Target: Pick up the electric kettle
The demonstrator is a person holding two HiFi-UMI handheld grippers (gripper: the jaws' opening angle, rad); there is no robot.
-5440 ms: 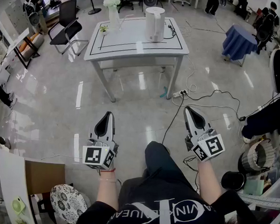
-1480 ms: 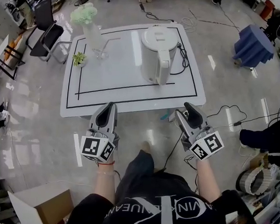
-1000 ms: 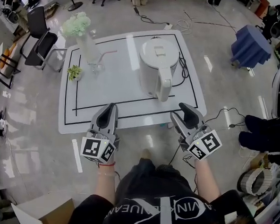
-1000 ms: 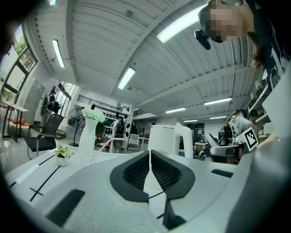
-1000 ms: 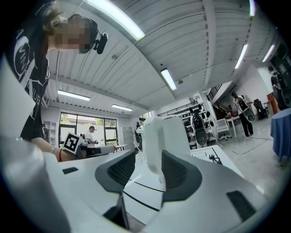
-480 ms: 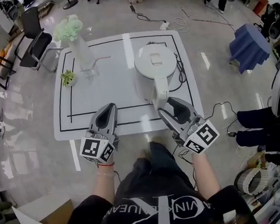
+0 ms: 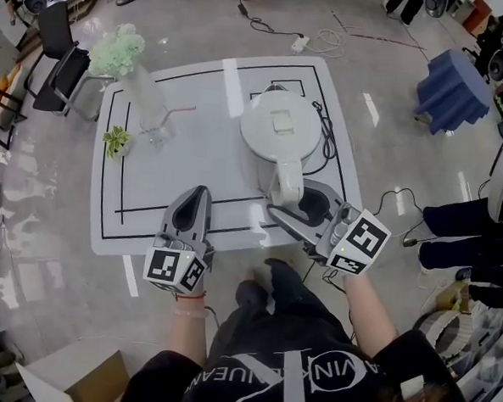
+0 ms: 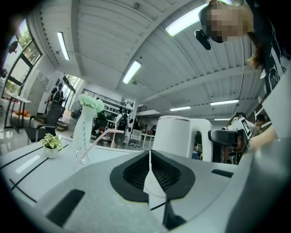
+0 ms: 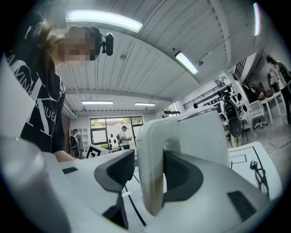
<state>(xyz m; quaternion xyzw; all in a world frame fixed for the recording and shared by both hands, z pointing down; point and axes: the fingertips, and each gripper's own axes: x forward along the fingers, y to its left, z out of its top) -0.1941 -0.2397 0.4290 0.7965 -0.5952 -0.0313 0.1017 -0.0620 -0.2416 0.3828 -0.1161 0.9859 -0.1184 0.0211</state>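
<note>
A white electric kettle (image 7: pixel 280 130) stands on the white table (image 7: pixel 177 170), its handle (image 7: pixel 287 183) turned toward me. My right gripper (image 7: pixel 285 200) reaches in level from the right. Its jaws are opening, and the handle (image 9: pixel 150 168) stands between them with a gap at the left jaw. My left gripper (image 7: pixel 197 194) hovers over the table's near edge, left of the kettle, shut and empty. From the left gripper view the kettle (image 8: pixel 179 134) rises just beyond the closed tips (image 8: pixel 149 152).
A tall vase of pale flowers (image 7: pixel 128 69), a small potted plant (image 7: pixel 115 138) and a glass with a straw (image 7: pixel 158 131) stand at the table's left. A black cord (image 7: pixel 327 141) lies right of the kettle. A chair (image 7: pixel 52 56) and a blue-covered table (image 7: pixel 454 81) stand on the floor.
I have stepped up to the table. My right gripper swung left and forward until its jaws straddle the kettle handle. The left gripper came over the table's near edge.
</note>
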